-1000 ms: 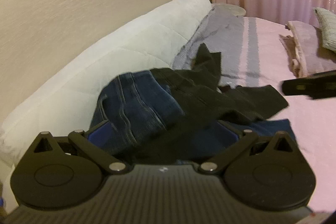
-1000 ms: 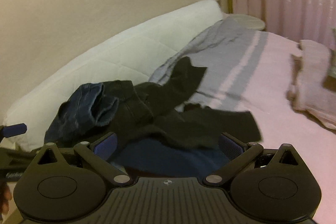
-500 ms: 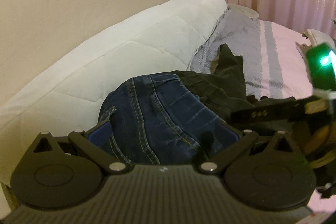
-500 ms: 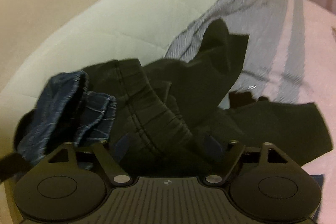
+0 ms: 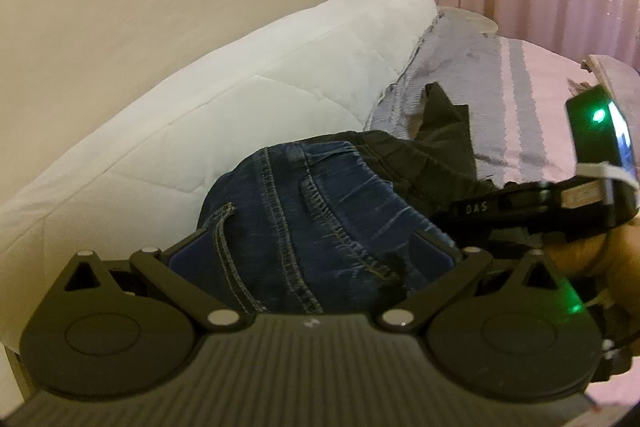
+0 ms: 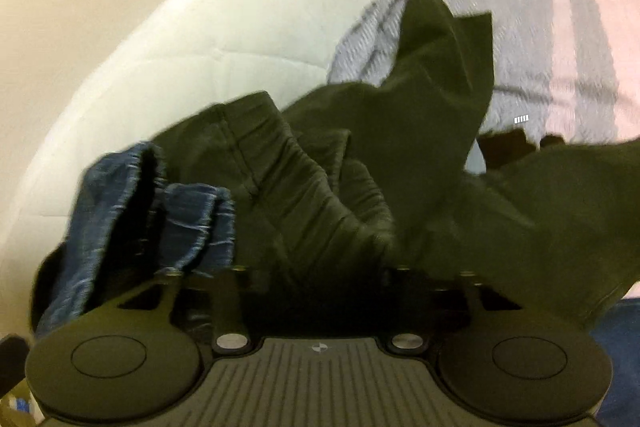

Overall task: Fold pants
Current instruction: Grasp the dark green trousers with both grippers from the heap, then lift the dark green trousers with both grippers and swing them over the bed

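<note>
Here: left gripper (image 5: 314,259) spread wide around jeans (image 5: 320,211), not clamped; right gripper (image 6: 320,267) closed on black pants (image 6: 360,167) (2 garments on bed (image 5: 560,95)).

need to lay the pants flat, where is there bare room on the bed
Bare room: the pink cover beyond the black pants, between the grey striped band and the folded fabric. Crowded: the near corner by the white cushion, where the jeans and both grippers meet.
</note>
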The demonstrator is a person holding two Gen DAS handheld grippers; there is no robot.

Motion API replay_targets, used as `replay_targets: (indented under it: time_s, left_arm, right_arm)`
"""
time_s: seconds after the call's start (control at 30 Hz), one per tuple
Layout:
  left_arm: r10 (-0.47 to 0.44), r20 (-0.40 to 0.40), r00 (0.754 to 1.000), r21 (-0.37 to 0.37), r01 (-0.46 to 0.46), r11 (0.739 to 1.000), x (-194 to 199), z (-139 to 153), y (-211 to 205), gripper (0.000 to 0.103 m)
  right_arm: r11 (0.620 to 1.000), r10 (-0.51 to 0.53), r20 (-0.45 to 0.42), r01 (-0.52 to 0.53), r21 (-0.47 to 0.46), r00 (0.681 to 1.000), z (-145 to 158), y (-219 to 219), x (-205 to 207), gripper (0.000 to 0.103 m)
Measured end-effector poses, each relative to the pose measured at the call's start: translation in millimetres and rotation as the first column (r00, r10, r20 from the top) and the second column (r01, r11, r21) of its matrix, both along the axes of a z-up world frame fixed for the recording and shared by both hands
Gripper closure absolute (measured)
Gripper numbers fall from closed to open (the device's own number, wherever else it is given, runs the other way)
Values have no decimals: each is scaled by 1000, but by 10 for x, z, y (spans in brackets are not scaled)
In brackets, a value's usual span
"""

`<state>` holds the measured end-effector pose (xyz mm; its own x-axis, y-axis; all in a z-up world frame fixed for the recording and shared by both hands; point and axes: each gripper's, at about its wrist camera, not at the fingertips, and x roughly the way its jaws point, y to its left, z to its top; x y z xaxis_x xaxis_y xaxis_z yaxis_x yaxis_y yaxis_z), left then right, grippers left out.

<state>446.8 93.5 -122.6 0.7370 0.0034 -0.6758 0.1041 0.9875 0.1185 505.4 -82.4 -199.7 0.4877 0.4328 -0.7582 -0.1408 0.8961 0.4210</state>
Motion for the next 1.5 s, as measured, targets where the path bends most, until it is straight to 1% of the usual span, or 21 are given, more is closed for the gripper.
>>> replay_targets:
  time_s: [0.07,0.13,0.23,0.3,0.4,0.53,0.57,0.6,0.63,0.7,0.83,0.93,0.97,1.03,1.17,1.23,1.3,1.37,1.4,1.47,1.5]
  left_arm:
    - [-15,8,1000,-3,15,1000,-36,51,-49,0]
    - [-35,20,999,-6,35,999,-85,118,-124,0]
    - [-70,45,997,-13,70,997,-182,244,-248,0]
    - [-95,66,993,-16,96,995,-268,336,-339,0]
    - [-120,94,988,-25,123,992,-404,458,-451,0]
    - [-171,101,980,-36,175,984,-601,573,-613,0]
    - [-185,103,977,-35,189,981,-654,595,-656,0]
    - [-200,105,974,-35,204,978,-713,615,-702,0]
    - [-213,106,971,-37,218,975,-767,632,-745,0]
    - [-247,103,964,-42,252,967,-890,648,-849,0]
    - [-336,90,938,-44,341,939,-1130,631,-1145,0]
    - [-418,76,905,-42,422,906,-1339,580,-1465,0]
    - [-442,69,895,-45,445,894,-1395,550,-1572,0]
    - [-498,58,865,-55,501,864,-1579,513,-1831,0]
    - [-604,35,796,-66,605,793,-2017,398,-2394,0]
    - [-651,25,759,-70,651,756,-2276,351,-2704,0]
    - [-691,12,723,-71,690,720,-2541,288,-3005,0]
    - [-730,2,683,-77,728,681,-2806,208,-3312,0]
    - [-749,-9,663,-80,746,661,-2938,170,-3478,0]
    - [-778,-26,627,-82,775,627,-3232,95,-3751,0]
    - [-793,-33,608,-82,789,609,-3354,44,-3909,0]
  right_arm:
    - [999,21,64,-19,-25,998,207,-14,-106,74]
    - [999,21,116,-16,-40,993,400,-55,-213,76]
    - [997,-4,191,18,-70,982,757,-178,-412,78]
    - [996,-24,221,43,-80,975,974,-312,-512,79]
    - [991,-23,284,60,-123,958,1379,-504,-690,80]
    - [973,-26,375,109,-202,927,1869,-815,-991,81]
    - [973,-26,375,109,-202,927,1869,-815,-991,82]
    - [968,-39,390,132,-213,920,1997,-925,-1081,82]
    - [954,-71,411,182,-237,909,2209,-1165,-1280,82]
    - [940,-109,423,231,-250,900,2353,-1405,-1498,83]
    - [879,-195,456,361,-311,868,2568,-1962,-2116,83]
    - [820,-294,455,467,-332,840,2617,-2387,-2606,83]
    - [792,-331,452,504,-345,828,2610,-2547,-2806,83]
    - [732,-410,437,575,-366,801,2545,-2865,-3220,83]
    - [613,-545,392,671,-417,741,2344,-3459,-4051,83]
    - [551,-606,365,704,-448,707,2178,-3758,-4519,83]
    - [507,-665,328,728,-461,671,2015,-4064,-4930,83]
    - [474,-729,272,750,-462,629,1795,-4386,-5323,83]
    - [467,-758,229,754,-462,610,1638,-4531,-5543,82]
    - [476,-811,128,772,-421,570,1340,-4766,-5907,81]
    - [486,-826,79,776,-402,557,1207,-4884,-6049,80]
